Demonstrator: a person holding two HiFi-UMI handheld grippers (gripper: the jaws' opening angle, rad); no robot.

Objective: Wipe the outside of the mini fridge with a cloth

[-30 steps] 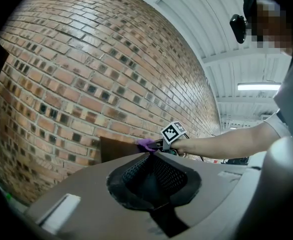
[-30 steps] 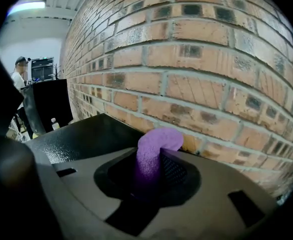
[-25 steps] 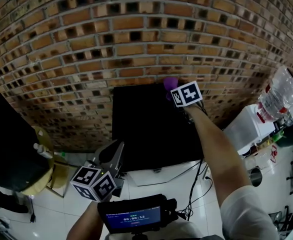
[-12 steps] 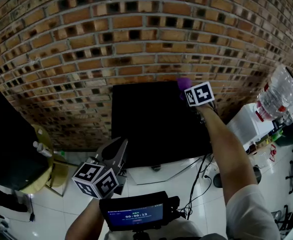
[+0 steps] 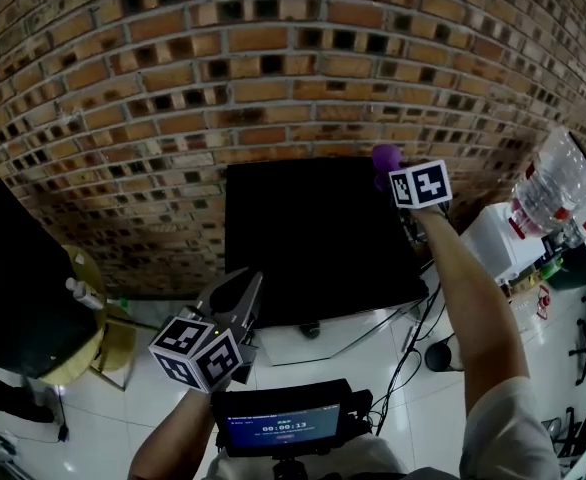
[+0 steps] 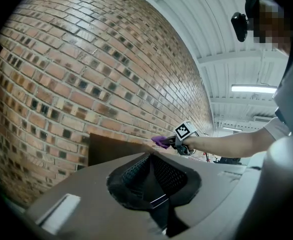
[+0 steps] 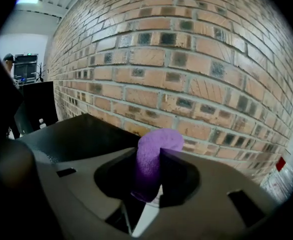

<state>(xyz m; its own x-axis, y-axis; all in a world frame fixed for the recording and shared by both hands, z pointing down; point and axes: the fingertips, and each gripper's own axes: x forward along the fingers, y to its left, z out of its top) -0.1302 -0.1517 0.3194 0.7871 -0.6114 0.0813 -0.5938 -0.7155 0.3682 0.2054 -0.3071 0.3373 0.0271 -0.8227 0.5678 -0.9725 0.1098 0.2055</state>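
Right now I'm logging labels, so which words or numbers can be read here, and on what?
"00:00:13", seemingly, on the small screen at the head view's bottom edge; its other line is too small.
Red labels on the water bottles: too blurred to read.
Marker cubes: square patterns only, no words.

You see a brick wall (image 5: 273, 68) just past your right gripper (image 5: 391, 171). Water bottles (image 5: 558, 193) stand off to its right. A yellow seat (image 5: 83, 353) sits left of your left gripper (image 5: 235, 293). Cables (image 5: 413, 343) lie on the white floor (image 5: 273, 356) to its right.
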